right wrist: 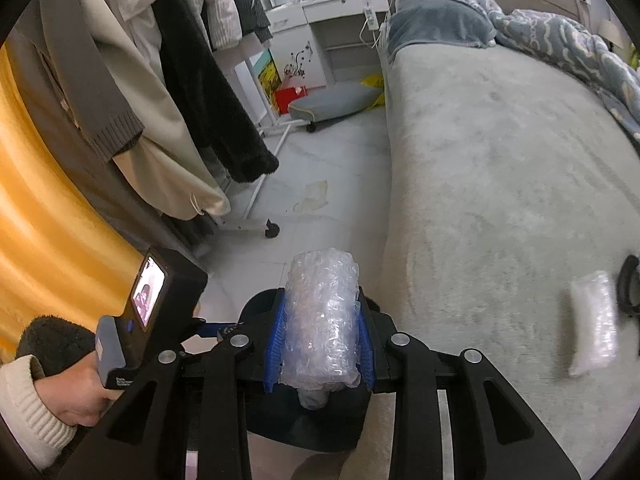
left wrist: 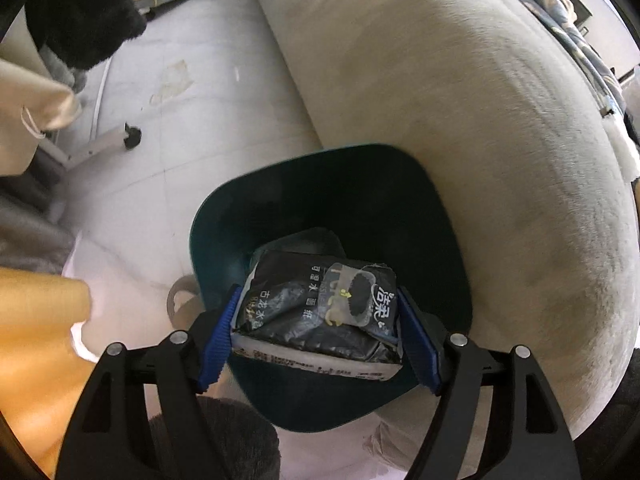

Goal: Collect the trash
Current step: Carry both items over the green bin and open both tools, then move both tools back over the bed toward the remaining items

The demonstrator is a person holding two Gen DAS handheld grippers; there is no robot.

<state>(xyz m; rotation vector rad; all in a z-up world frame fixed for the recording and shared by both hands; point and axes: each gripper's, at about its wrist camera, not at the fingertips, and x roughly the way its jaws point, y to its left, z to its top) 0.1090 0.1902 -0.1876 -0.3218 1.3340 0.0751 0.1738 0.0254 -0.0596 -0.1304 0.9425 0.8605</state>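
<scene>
Left wrist view: a dark tissue pack [left wrist: 316, 312] is clamped between the blue pads of the left gripper [left wrist: 318, 330], directly over the open mouth of a dark green bin [left wrist: 224, 224]. The bin is set on the pale floor [left wrist: 192, 92] against the bed [left wrist: 460, 120], which is seen ahead and right of the gripper. Right wrist view: a bubble-wrap roll [right wrist: 322, 320] is gripped upright in the right gripper [right wrist: 322, 334], its jaws pressed on both sides, the bin just below. A second plastic packet [right wrist: 593, 322] is seen on the bed, well right of the gripper. A hand [right wrist: 80, 400] on the other tool is seen at lower left.
</scene>
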